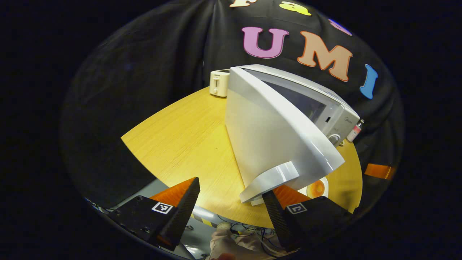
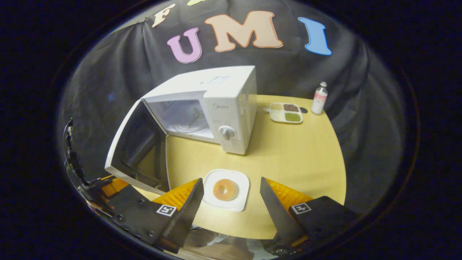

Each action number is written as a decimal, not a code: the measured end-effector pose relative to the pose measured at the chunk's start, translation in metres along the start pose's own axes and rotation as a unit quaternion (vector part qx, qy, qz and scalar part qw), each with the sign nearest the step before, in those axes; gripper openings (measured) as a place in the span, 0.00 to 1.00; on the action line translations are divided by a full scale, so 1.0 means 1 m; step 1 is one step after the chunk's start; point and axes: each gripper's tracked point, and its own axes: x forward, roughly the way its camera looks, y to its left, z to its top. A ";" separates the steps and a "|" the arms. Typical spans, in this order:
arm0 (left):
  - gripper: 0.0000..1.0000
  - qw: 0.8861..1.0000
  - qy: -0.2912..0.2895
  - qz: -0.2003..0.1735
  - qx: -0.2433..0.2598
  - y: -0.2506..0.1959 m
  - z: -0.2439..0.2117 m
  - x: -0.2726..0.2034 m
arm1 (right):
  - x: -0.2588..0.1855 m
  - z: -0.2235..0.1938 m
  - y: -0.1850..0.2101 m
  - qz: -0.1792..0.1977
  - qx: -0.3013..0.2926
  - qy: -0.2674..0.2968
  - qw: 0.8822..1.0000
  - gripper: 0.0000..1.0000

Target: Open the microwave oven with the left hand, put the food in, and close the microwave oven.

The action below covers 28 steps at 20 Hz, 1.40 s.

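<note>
The microwave [image 2: 216, 108] stands with its door [image 2: 135, 144] swung wide, leaving the cavity free to receive the food. The doughnut [image 2: 225, 189] lies on a white plate [image 2: 242, 180] in front, framed by the right gripper [image 2: 228, 196], fingers wide, holding nothing. The left gripper [image 1: 231, 196], also wide, sits beside the door handle [image 1: 270, 178], apparently not clamping it.

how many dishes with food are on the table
2: a white plate holding a donut at the near table edge, and a divided tray behind the microwave's right side, beside a bottle. The microwave could hide others.
</note>
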 end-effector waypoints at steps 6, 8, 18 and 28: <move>0.98 0.996 0.010 0.025 -0.084 0.038 -0.007 -0.019 | 0.035 -0.035 0.013 0.034 0.002 0.072 0.997 0.93; 0.98 0.995 0.004 0.049 -0.081 0.051 -0.006 -0.025 | 0.047 -0.042 0.011 0.037 0.000 0.087 0.995 1.00; 0.98 0.965 -0.100 0.213 -0.113 0.149 0.050 -0.100 | 0.106 -0.082 0.017 0.057 -0.005 0.174 0.983 0.99; 0.97 0.942 -0.183 0.254 -0.119 0.134 0.097 -0.134 | 0.138 -0.100 0.011 0.046 -0.056 0.189 0.979 0.92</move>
